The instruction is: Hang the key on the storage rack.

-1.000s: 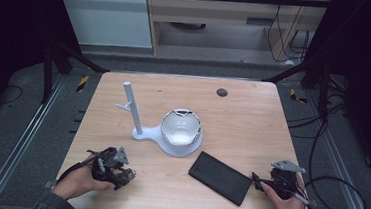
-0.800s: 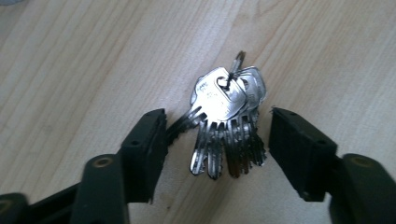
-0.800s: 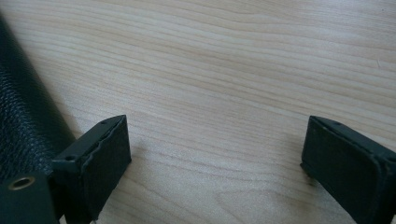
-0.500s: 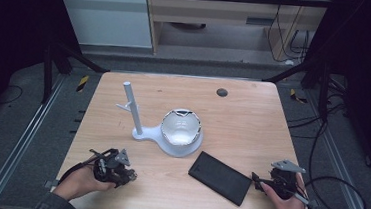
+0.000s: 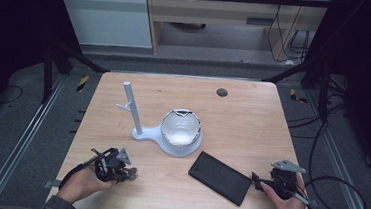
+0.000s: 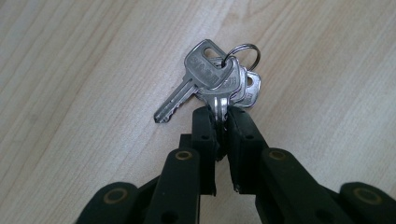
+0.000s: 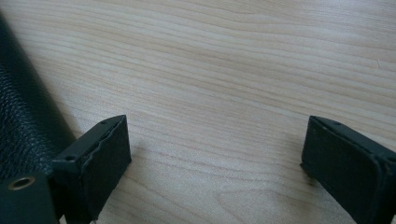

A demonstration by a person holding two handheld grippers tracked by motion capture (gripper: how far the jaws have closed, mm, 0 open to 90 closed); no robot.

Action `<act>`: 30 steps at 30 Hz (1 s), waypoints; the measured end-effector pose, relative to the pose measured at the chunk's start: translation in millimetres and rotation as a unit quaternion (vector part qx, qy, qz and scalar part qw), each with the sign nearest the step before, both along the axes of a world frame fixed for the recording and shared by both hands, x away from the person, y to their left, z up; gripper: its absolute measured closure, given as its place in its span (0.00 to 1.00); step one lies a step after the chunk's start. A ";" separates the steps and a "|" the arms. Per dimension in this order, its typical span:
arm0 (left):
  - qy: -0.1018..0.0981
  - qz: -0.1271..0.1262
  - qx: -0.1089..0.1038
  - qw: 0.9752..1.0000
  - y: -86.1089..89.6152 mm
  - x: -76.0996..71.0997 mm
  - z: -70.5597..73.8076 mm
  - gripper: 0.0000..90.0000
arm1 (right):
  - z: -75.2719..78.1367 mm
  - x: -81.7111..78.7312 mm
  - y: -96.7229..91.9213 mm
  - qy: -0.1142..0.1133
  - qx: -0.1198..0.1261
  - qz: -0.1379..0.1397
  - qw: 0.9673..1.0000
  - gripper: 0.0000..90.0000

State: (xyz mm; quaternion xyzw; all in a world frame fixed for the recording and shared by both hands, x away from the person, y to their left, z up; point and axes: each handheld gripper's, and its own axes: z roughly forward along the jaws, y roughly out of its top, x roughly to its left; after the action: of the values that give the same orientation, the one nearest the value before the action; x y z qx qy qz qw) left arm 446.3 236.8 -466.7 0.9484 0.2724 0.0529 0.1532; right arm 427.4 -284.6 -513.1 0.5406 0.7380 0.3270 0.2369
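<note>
From above, my left gripper (image 5: 130, 173) sits at the near left of the table (image 5: 252, 120) and my right gripper (image 5: 257, 179) rests just beside the black case (image 5: 220, 177). Looking along the left gripper (image 6: 222, 123), I see its jaws have just been closing and now pinch the keys (image 6: 217, 77) on the wood. Along the right gripper (image 7: 215, 144), both jaws stand wide apart over bare wood, the black case (image 7: 23, 121) beside one jaw.

**Tabletop and what lies on it**

The pale wooden tabletop (image 5: 253, 115) carries a white plastic stand with an upright post (image 5: 139, 126), its round base holding a white bowl-like shell (image 5: 180, 126). A flat black leather-textured case (image 5: 220, 177) lies near the front edge. A small dark round disc (image 5: 221, 92) sits toward the back. A bunch of silver keys on a ring (image 6: 217, 79) rests at the front left.
</note>
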 end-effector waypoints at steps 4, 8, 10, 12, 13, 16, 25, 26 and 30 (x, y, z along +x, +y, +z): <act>0.004 0.010 -0.002 1.000 1.5 1.4 0.6 0.92 | 0.0 0.1 0.0 0.000 0.000 0.000 1.000 0.09; -0.008 0.022 -0.006 1.000 3.5 1.7 8.6 0.98 | 0.0 0.1 0.0 0.000 0.000 0.001 1.000 0.09; -0.005 0.020 -0.002 1.000 3.9 2.6 10.3 0.98 | 0.0 0.1 0.0 0.000 0.000 0.001 1.000 0.09; -0.002 0.020 0.006 1.000 3.0 3.7 8.4 0.98 | 0.0 0.1 -0.1 0.000 -0.001 0.002 1.000 0.09; -0.001 0.021 0.008 1.000 2.4 4.0 8.0 0.98 | 0.0 0.1 -0.1 0.000 0.000 0.002 1.000 0.09; -0.002 0.025 0.003 1.000 1.1 3.7 8.9 0.98 | 0.0 -0.1 0.2 0.001 0.000 0.001 1.000 0.09; -0.010 0.025 -0.005 1.000 1.1 3.1 25.2 0.98 | 0.0 -0.1 0.2 0.001 0.000 0.001 1.000 0.09; -0.012 0.025 -0.009 1.000 1.3 2.7 28.1 0.98 | 0.0 0.0 0.1 0.001 -0.001 0.002 1.000 0.09; -0.015 0.026 -0.004 1.000 1.3 1.7 41.4 0.99 | 0.0 -0.1 0.0 0.001 -0.001 0.003 1.000 0.09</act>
State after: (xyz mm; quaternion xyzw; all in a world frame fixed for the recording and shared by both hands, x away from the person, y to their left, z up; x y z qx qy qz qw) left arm 448.0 238.2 -425.3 0.9397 0.2945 0.0696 0.1593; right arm 427.3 -284.6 -513.1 0.5387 0.7399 0.3265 0.2361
